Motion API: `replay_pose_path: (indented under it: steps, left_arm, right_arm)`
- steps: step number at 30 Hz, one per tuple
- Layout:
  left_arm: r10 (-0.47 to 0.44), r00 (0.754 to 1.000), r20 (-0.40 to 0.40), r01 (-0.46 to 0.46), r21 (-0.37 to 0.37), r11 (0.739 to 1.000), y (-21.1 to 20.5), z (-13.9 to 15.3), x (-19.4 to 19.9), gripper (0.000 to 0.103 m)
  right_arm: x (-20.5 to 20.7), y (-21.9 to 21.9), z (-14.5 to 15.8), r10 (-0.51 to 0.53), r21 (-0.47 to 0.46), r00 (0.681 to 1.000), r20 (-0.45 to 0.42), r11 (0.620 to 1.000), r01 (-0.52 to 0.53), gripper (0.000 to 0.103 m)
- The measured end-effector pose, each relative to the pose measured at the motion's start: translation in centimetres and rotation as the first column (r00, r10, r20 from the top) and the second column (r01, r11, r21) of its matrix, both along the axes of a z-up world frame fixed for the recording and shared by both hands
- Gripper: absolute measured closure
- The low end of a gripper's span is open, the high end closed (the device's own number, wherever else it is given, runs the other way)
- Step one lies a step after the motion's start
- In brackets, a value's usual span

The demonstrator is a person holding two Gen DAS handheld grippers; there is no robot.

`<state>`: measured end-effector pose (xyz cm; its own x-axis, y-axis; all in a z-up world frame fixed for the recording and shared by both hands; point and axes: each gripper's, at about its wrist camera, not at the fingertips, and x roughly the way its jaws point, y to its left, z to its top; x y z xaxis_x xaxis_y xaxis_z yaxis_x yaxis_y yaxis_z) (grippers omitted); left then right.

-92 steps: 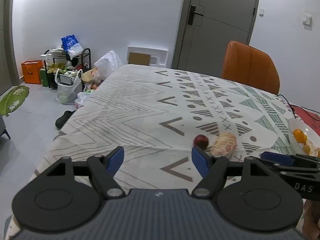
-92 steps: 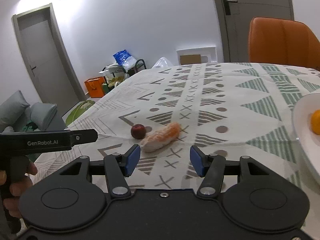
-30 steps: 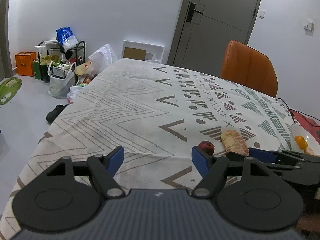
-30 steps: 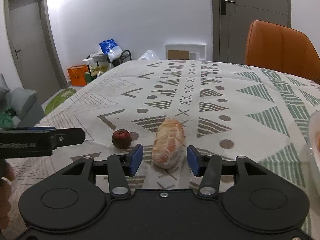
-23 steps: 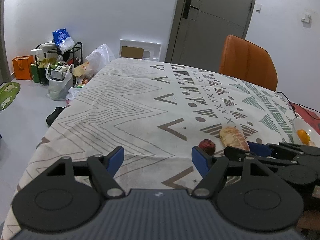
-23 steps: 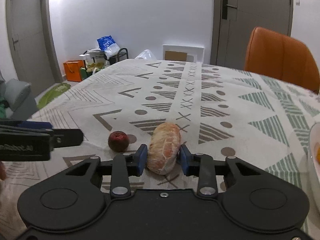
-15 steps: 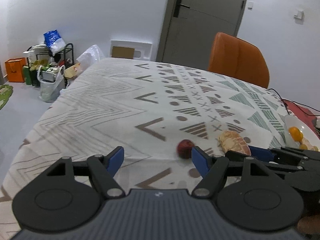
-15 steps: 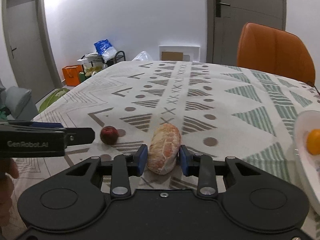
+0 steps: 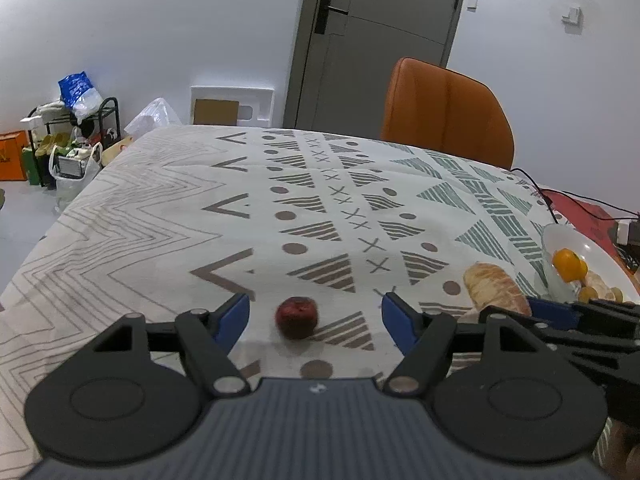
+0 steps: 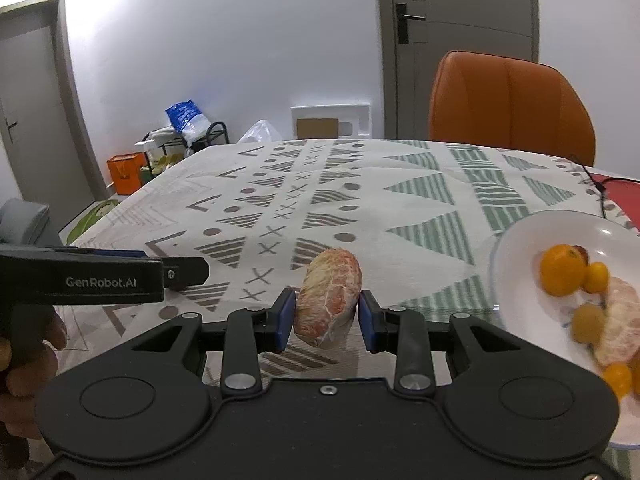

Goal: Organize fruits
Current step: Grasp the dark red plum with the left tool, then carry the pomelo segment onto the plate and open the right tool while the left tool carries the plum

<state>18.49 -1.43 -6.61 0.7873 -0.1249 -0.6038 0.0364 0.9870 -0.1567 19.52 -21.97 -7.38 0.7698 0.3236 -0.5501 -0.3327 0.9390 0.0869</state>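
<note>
The peeled, pale orange citrus piece (image 10: 328, 296) is held by the right gripper (image 10: 326, 316), whose blue pads are pressed on its two long sides. The jaws have just been closing on it, and the piece now appears lifted a little above the table (image 10: 400, 176), which is covered by a white cloth with grey and green geometric patterns. The grip is taken across the narrow width of the piece, probably because the long axis then lies along the fingers and the soft fruit is not crushed at its ends.

To the right of the held piece, near it, the white round plate (image 10: 520, 240) is seen at the edge of the table. Several orange fruits and another peeled piece are already collected in it, so the plate is judged to be the place where the fruits are gathered, and the held piece is probably meant to be carried there.

To the left of the held piece, the small dark red round fruit (image 9: 297, 317) is lying on the cloth. The left gripper (image 9: 316, 316) is kept wide, with nothing pressed by its pads, and the red fruit is seen between the blue fingertips but apart from both. This position seems to be chosen so that the red fruit can be grasped as the next item.
</note>
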Motion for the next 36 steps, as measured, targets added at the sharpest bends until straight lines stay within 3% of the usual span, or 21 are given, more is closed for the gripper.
replay_pose_path:
  steps: [8, 11, 13, 19, 36]
  left_arm:
    - [0.014, 1.000, -0.005, -0.014, 0.013, 1.000, -1.1, -0.6, 0.7, 0.040]
    - [0.053, 0.998, -0.015, -0.052, 0.039, 0.998, -1.2, -1.0, 1.0, 0.059]
    - [0.083, 0.996, -0.020, -0.082, 0.038, 0.996, -0.9, -1.3, 1.0, 0.080]
    - [0.111, 0.994, 0.013, -0.111, 0.028, 0.993, -0.8, -0.6, 0.7, 0.080]
    - [-0.015, 0.998, 0.064, 0.014, 0.017, 1.000, -5.4, 1.7, -0.1, 0.080]
  right_arm:
    - [-0.1, -1.6, 0.0, -0.023, 0.014, 1.000, 0.002, 1.000, 0.023, 0.071]
    - [-0.3, -2.3, 0.3, -0.035, 0.025, 0.999, 0.006, 0.999, 0.035, 0.071]
    - [-0.4, -2.7, 0.4, -0.039, 0.039, 0.999, 0.011, 0.999, 0.038, 0.071]
    - [-0.8, -3.9, 1.0, -0.063, 0.064, 0.998, 0.024, 0.996, 0.061, 0.071]
    - [-1.9, -9.4, 1.3, -0.179, 0.105, 0.983, 0.031, 0.979, 0.175, 0.071]
